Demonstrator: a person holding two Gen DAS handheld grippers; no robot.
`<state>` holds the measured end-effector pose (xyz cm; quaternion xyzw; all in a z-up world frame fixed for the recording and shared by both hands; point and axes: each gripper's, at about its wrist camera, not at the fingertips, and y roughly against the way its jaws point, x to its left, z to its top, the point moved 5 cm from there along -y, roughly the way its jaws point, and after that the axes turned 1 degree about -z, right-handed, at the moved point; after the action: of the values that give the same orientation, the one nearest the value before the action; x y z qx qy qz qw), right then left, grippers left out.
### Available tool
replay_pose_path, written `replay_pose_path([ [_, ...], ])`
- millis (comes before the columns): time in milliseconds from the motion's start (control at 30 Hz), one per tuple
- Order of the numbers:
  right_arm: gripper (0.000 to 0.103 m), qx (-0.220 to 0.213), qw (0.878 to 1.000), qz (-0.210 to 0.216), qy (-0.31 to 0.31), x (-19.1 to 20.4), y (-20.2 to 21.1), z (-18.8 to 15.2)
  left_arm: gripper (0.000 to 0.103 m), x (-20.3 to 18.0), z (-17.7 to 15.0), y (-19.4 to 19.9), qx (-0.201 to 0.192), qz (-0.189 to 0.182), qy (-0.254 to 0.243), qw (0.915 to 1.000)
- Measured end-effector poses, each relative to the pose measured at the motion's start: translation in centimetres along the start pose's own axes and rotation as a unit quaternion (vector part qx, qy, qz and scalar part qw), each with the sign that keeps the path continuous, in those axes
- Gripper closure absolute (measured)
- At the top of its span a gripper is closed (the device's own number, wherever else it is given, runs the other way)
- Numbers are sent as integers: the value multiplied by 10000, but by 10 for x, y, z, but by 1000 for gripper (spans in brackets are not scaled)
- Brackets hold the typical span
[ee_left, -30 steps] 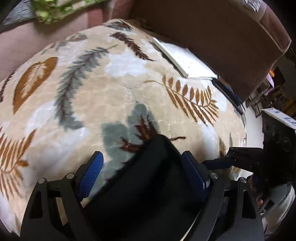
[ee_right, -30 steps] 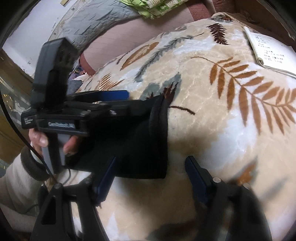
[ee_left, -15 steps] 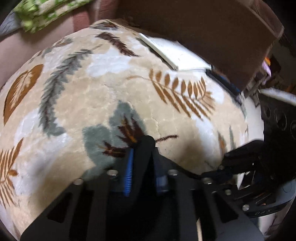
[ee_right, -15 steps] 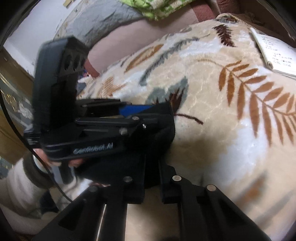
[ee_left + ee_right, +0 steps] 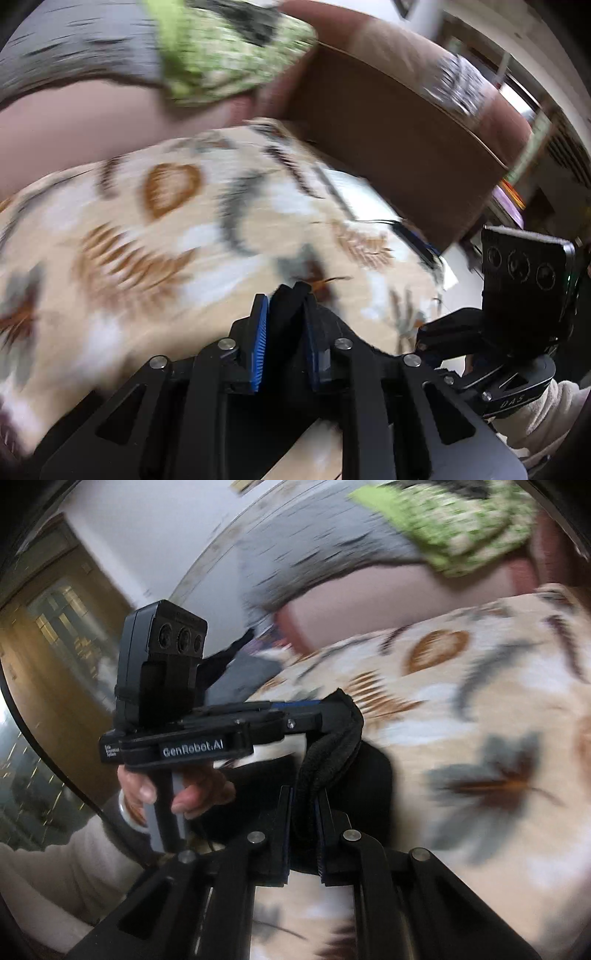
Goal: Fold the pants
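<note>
You're mid-fold here, I'd say. Your left gripper (image 5: 284, 325) has its blue pads squeezed down on a bunched edge of the black pants (image 5: 332, 734), and your right gripper (image 5: 303, 819) is pinched just as tight on the same edge a little further along. The pants sit at the near side of the leaf-print blanket (image 5: 155, 236), with the gripped edge raised off it and the rest sagging below. Both views are smeared with motion blur, so I can't tell how much fabric trails underneath. Next move, as I read it: carry that edge across together, keep both grips level so the fabric doesn't twist, and lay it flat on the blanket before you release.
</note>
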<state>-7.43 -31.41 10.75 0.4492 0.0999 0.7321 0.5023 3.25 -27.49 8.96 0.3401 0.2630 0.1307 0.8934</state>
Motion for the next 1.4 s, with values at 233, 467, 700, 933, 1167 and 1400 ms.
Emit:
replay_pose_path([
  [233, 91, 981, 9950, 139, 158, 45, -126, -43, 78, 104, -74, 60, 52, 1091, 1118, 9877],
  [467, 64, 473, 9965, 622, -283, 42, -90, -31, 37, 113, -109, 86, -157, 1146, 1632, 9798],
  [700, 73, 66, 9944, -995, -341, -28, -55, -13, 19, 80, -119, 61, 58, 1331, 1559, 9787],
  [933, 75, 169, 9911, -1252, -417, -42, -73, -23, 72, 77, -131, 23, 384, 1376, 2001, 9693],
  [1167, 75, 91, 9929, -1183, -53, -12, -66, -15, 91, 79, -121, 48, 171, 1645, 1823, 9692],
  [1400, 74, 383, 9852, -1643, 307, -9, -107, -32, 89, 93, -141, 46, 160, 1822, 1967, 9632],
])
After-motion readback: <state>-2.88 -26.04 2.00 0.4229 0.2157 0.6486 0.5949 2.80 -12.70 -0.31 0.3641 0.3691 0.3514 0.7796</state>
